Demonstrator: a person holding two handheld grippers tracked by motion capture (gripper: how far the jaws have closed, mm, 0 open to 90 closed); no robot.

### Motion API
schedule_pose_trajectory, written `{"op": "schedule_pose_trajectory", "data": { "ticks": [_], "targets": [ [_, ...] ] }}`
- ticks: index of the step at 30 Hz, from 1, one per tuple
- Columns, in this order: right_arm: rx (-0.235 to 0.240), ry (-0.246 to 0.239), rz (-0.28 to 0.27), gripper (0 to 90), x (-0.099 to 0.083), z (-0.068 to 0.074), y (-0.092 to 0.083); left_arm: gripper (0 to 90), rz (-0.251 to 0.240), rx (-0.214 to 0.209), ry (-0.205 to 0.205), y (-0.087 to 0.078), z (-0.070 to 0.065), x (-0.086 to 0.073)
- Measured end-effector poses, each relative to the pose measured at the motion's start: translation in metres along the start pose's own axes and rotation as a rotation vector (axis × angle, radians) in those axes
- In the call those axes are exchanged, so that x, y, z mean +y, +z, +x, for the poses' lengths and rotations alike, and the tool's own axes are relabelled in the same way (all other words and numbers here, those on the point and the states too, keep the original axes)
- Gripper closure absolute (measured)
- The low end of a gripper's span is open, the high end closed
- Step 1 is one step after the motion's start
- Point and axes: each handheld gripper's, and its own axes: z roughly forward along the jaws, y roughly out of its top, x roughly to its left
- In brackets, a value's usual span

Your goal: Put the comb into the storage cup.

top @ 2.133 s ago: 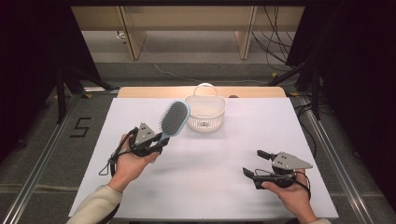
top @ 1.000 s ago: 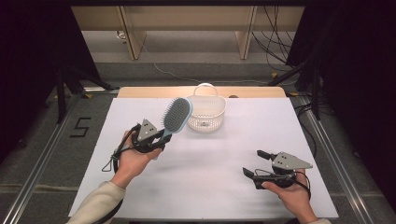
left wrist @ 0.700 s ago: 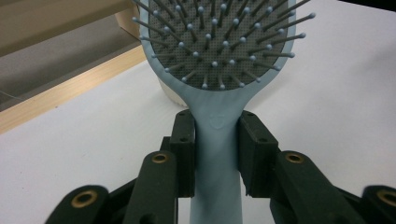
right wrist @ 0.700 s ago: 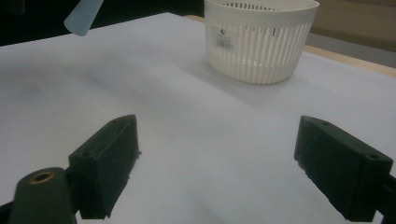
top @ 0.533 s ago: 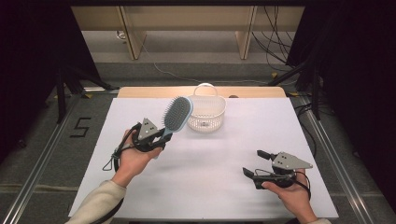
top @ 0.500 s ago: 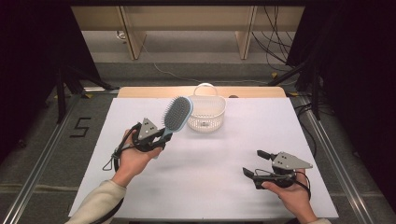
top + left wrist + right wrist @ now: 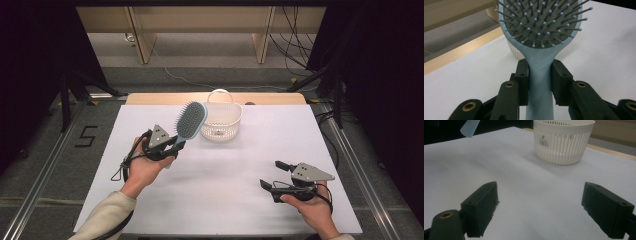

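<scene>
Nothing has really moved since the earlier frames: the left gripper (image 7: 176,146) still holds the hairbrush (image 7: 190,121) lifted, its jaws closed on the pale blue handle, the head beside the white basket (image 7: 221,122). The right gripper (image 7: 274,176) rests low with jaws wide and empty. I judge the pickup done; placing into the basket remains.
</scene>
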Motion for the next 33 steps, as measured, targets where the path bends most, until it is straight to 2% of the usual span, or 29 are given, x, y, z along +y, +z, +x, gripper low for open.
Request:
{"op": "schedule_pose_trajectory", "data": {
  "ticks": [33],
  "targets": [
    [0.001, 0.0, -0.002, 14.6, -0.0002, -0.0004, 0.0002, 69.7, -0.016, -0.004, -0.003, 0.0043, 0.0006, 0.0097]
  ]
}}
